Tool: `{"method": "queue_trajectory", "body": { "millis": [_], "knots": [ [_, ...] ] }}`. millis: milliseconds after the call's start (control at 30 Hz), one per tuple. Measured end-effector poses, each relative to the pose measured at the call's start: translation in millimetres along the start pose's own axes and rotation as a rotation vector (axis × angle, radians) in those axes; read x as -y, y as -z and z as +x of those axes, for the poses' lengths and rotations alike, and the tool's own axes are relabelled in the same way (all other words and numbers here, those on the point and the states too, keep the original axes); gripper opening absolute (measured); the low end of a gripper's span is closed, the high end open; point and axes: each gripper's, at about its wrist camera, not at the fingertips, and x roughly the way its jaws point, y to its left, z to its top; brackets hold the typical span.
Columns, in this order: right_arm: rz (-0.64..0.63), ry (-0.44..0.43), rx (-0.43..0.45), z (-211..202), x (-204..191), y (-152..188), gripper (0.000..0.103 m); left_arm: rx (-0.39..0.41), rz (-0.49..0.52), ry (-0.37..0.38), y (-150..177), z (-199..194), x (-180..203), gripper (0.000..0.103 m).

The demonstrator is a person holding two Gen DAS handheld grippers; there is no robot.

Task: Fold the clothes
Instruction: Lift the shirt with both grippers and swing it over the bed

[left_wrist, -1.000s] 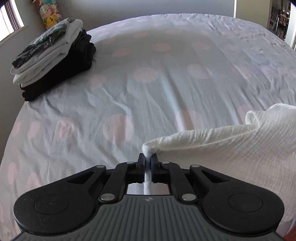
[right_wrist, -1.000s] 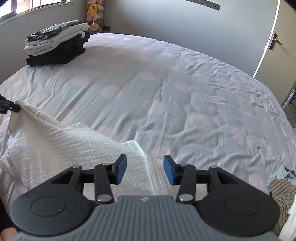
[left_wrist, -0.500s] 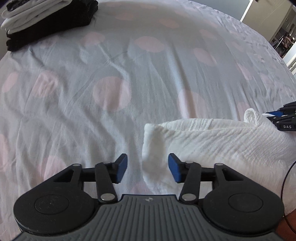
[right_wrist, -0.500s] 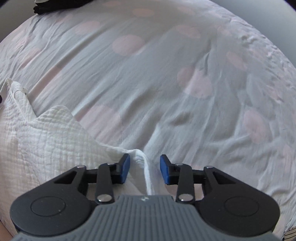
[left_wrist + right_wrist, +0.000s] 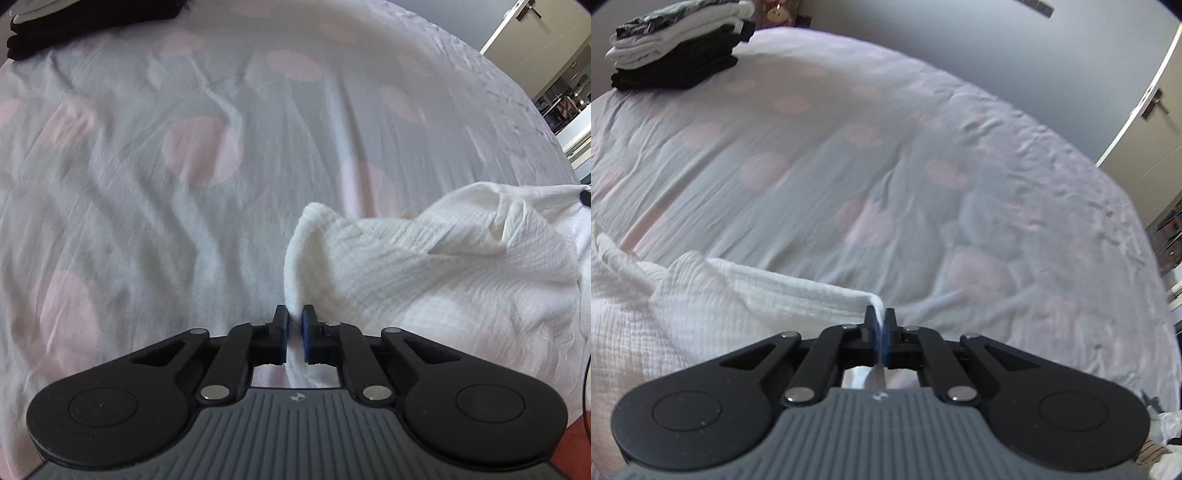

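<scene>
- White crinkle-weave garment (image 5: 443, 273): lies rumpled on the bed, at 3 to 5 o'clock in the left wrist view and at 7 to 9 o'clock in the right wrist view (image 5: 683, 306); one edge stands up in a soft peak just ahead of the left fingers.
- Left hand-held gripper (image 5: 294, 325): jaws drawn together with only a narrow gap, a fold of the white garment pinched between the blue-padded fingertips (image 5: 307, 325); cloth runs back between the fingers toward the body of the tool.
- Right hand-held gripper (image 5: 880, 325): jaws likewise closed to a slit, clamped on a corner of the same garment; the hem stretches taut from the fingertips (image 5: 870, 325) toward 9 o'clock.
- Bed (image 5: 184, 221): covered in a pale grey sheet with large pink dots, creased throughout; it fills most of both views and carries the garment.
- Stack of folded clothes (image 5: 676, 48): at 10 to 11 o'clock in the right wrist view, on the far corner of the bed, well apart from the garment; black items at the bottom, white above, a dark patterned piece on top. Its black lower edge shows at 11 o'clock in the left wrist view (image 5: 55, 33).
- Door (image 5: 1145, 122): at 2 o'clock in the right wrist view, pale, with a dark handle.
- Loose clothing (image 5: 1163, 435): partly seen at 4 o'clock in the right wrist view; kind unclear.
</scene>
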Motion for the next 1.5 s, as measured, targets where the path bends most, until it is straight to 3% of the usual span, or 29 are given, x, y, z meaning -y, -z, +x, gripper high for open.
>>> {"method": "queue_trajectory", "body": {
  "millis": [133, 267, 633, 800, 967, 1100, 1267, 1367, 1500],
  "knots": [
    [0.045, 0.126, 0.125, -54, 28, -16, 0.002, 0.138, 0.011, -0.020, -6, -40, 16, 0.006],
    [0.075, 0.235, 0.256, -121, 54, -31, 0.002, 0.308, 0.038, -0.010, -19, -105, 36, 0.006],
    [0.085, 0.440, 0.659, -345, 75, -62, 0.002, 0.906, 0.111, -0.057, -59, -335, 111, 0.006],
    [0.126, 0.501, 0.823, -431, 75, -57, 0.002, 1.150, 0.173, -0.089, -39, -435, 138, 0.006],
    [0.171, 0.472, 0.913, -486, 69, -39, 0.002, 1.300, 0.207, -0.118, -2, -486, 146, 0.006],
    [0.145, 0.443, 0.979, -507, 52, -16, 0.002, 1.385, 0.211, -0.133, 25, -505, 141, 0.006],
    [0.121, 0.419, 1.045, -521, 33, 9, 0.002, 1.407, 0.227, -0.137, 39, -516, 143, 0.006],
    [0.113, 0.412, 1.055, -522, 27, 15, 0.002, 1.394, 0.240, -0.160, 36, -511, 145, 0.006],
    [0.109, 0.396, 0.998, -494, 25, 10, 0.002, 1.315, 0.255, -0.196, 13, -480, 147, 0.006]
  ]
}}
